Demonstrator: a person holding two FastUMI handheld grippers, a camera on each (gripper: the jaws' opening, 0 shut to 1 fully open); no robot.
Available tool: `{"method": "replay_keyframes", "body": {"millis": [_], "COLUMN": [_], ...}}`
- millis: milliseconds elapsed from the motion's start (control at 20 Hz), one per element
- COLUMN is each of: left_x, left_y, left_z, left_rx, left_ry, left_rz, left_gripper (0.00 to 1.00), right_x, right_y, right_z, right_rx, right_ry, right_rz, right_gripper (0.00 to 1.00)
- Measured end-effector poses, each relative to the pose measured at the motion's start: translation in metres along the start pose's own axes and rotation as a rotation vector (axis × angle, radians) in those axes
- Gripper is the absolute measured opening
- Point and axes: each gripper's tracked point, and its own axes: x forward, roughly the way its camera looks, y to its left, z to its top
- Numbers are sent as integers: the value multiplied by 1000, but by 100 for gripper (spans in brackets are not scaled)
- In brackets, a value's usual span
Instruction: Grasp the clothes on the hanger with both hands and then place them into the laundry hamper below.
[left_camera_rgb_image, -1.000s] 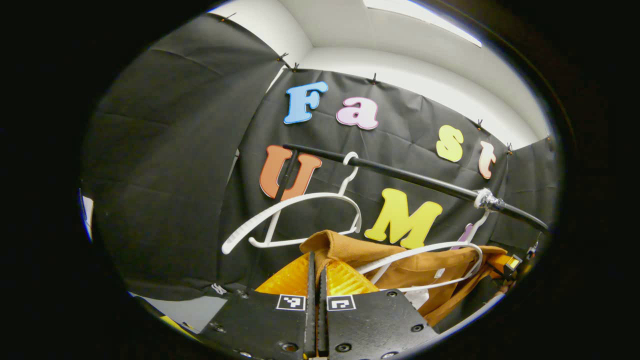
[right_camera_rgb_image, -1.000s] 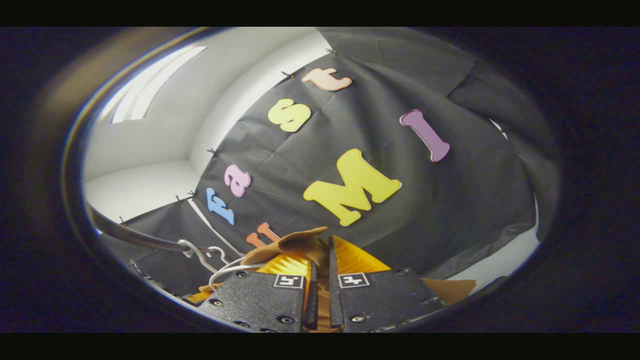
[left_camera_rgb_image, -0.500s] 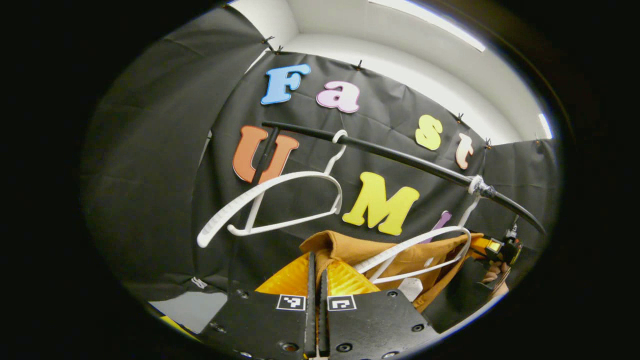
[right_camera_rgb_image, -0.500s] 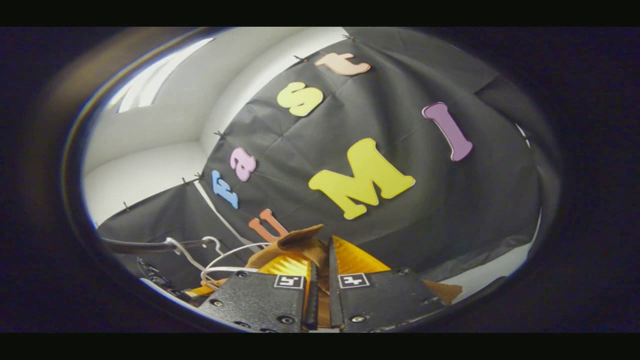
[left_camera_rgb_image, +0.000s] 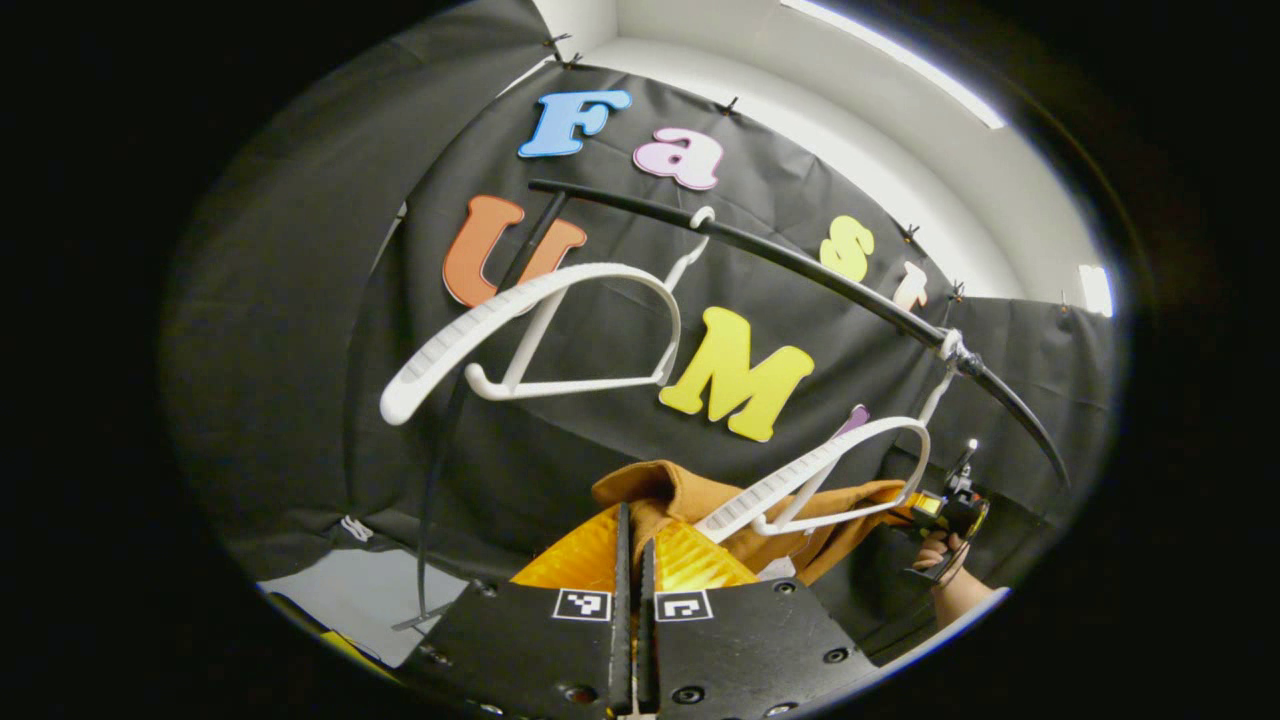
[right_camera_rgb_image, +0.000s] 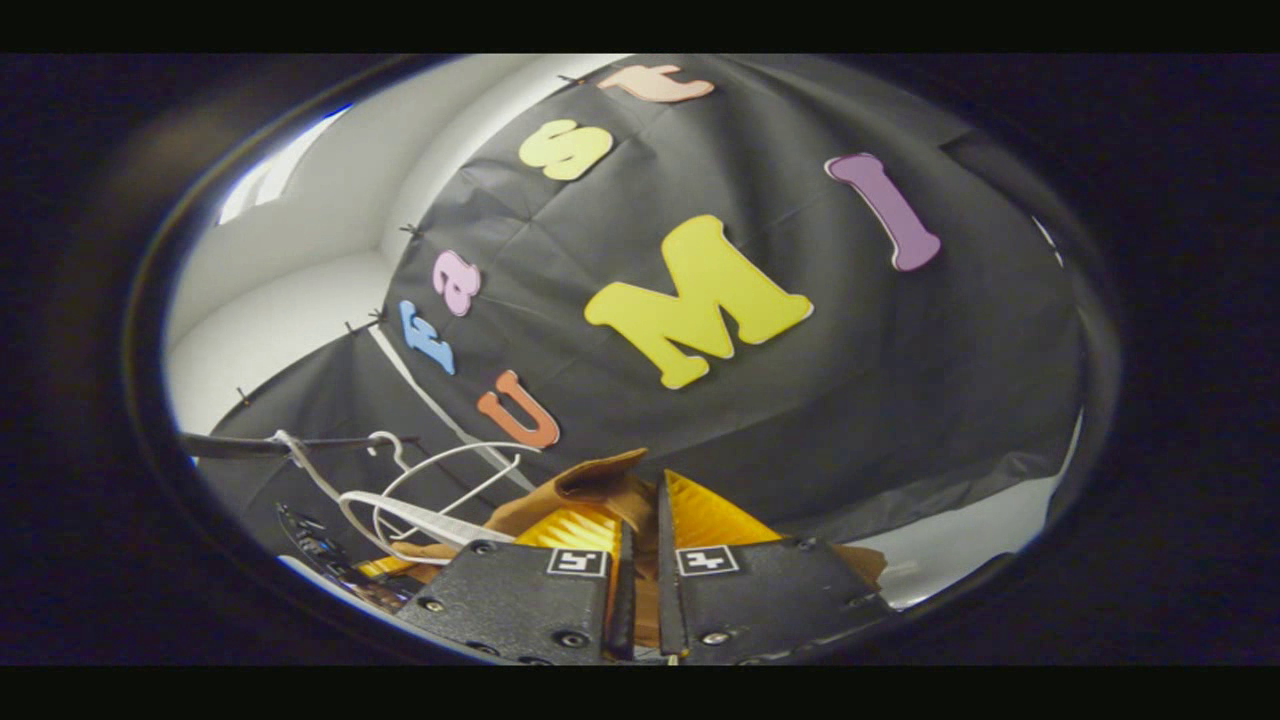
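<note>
Brown cloth, the garment (left_camera_rgb_image: 690, 500) we are after, is pinched at one shoulder by our left gripper (left_camera_rgb_image: 630, 540), whose fingers stand nearly together with the fabric bunched between them. In the right gripper view, the right gripper (right_camera_rgb_image: 640, 540) has its fingers drawn in on the other shoulder of the same garment (right_camera_rgb_image: 600, 480), a fold of it rising between them. The garment is stretched between the two grippers, just beneath the white hanger (left_camera_rgb_image: 830, 470) that carried it; that hanger's near arm lies across the cloth, and we cannot tell whether the garment is wholly free of it. A second, bare hanger (left_camera_rgb_image: 540, 330) hangs farther along the black rail (left_camera_rgb_image: 800, 270). In the left gripper view, the other gripper and the hand (left_camera_rgb_image: 945, 560) holding it appear at the far end of the cloth.

We judge the grasp made and the step in hand to be taking the garment off the hanger. The next move calls for both grippers to draw down together, keeping the cloth clear of the hanger's arm, toward the hamper below.
</note>
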Motion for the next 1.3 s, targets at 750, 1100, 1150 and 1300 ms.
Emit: {"method": "replay_keyframes", "body": {"millis": [750, 1100, 1150, 1300], "left_x": [-40, -67, -70, -80], "left_y": [-1, -53, -61, -88], "left_z": [-58, -75, -76, -78], "left_rx": [64, 179, 206, 235], "left_ry": [58, 75, 79, 82], "left_rz": [72, 10, 5, -35], "left_gripper": [2, 2, 2, 8], "right_x": [-42, -74, -79, -96], "right_y": [-12, 32, 43, 82], "right_z": [-95, -161, -170, -185], "right_rx": [-81, -119, -118, -157], "right_ry": [101, 158, 167, 188], "right_rz": [-71, -3, 16, 85], "right_gripper": [11, 12, 12, 12]}}
